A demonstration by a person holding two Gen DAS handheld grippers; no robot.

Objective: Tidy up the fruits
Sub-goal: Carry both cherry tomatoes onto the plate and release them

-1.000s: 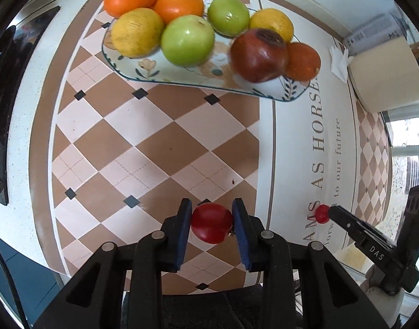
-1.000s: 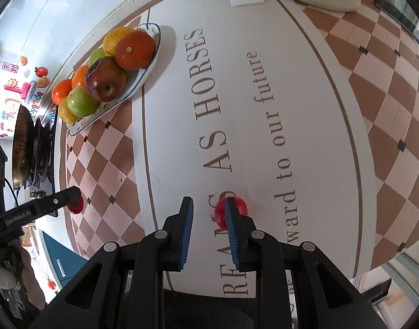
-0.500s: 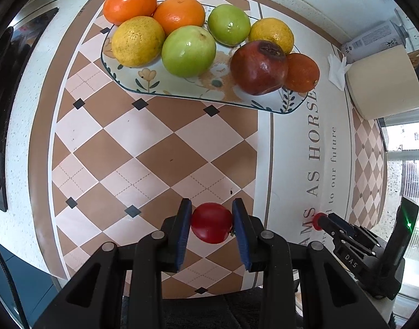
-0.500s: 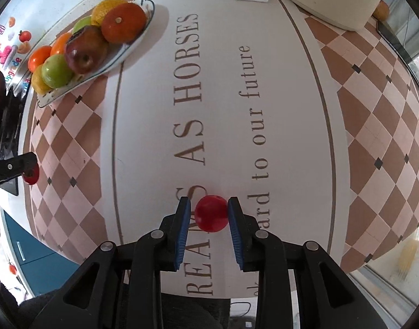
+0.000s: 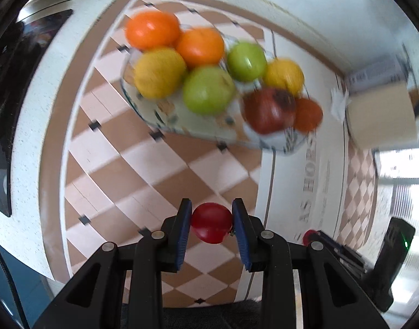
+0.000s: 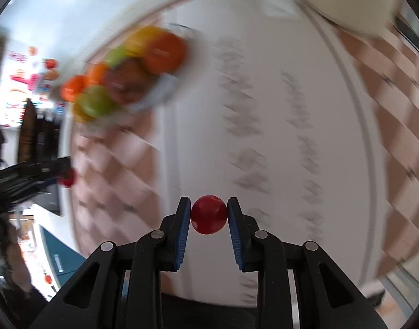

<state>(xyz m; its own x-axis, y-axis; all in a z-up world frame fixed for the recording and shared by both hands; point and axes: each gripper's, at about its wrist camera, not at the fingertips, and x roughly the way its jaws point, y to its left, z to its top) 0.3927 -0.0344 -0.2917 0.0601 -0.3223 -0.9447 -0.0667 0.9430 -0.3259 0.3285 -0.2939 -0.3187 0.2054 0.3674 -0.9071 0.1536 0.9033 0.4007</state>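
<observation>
My left gripper [image 5: 211,220] is shut on a small red tomato [image 5: 211,222] and holds it above the checkered mat. My right gripper [image 6: 208,213] is shut on a second small red tomato [image 6: 208,214], lifted above the white lettered part of the mat. A patterned oval plate [image 5: 182,126] ahead of the left gripper holds oranges, green apples, yellow fruit and a dark red pomegranate [image 5: 268,109]. The plate also shows blurred in the right wrist view [image 6: 157,96], up and left. The right gripper with its tomato shows at the left view's lower right [image 5: 309,236].
A tan paper roll [image 5: 382,118] and a crumpled white tissue [image 5: 338,101] stand at the far right of the counter. A dark stove [image 5: 6,82] lies along the left edge. The left gripper shows at the right view's left side [image 6: 65,176].
The right gripper closed on its tomato and has lifted it off the mat, swinging fast toward the plate. The left gripper has moved closer to the plate with its tomato.
</observation>
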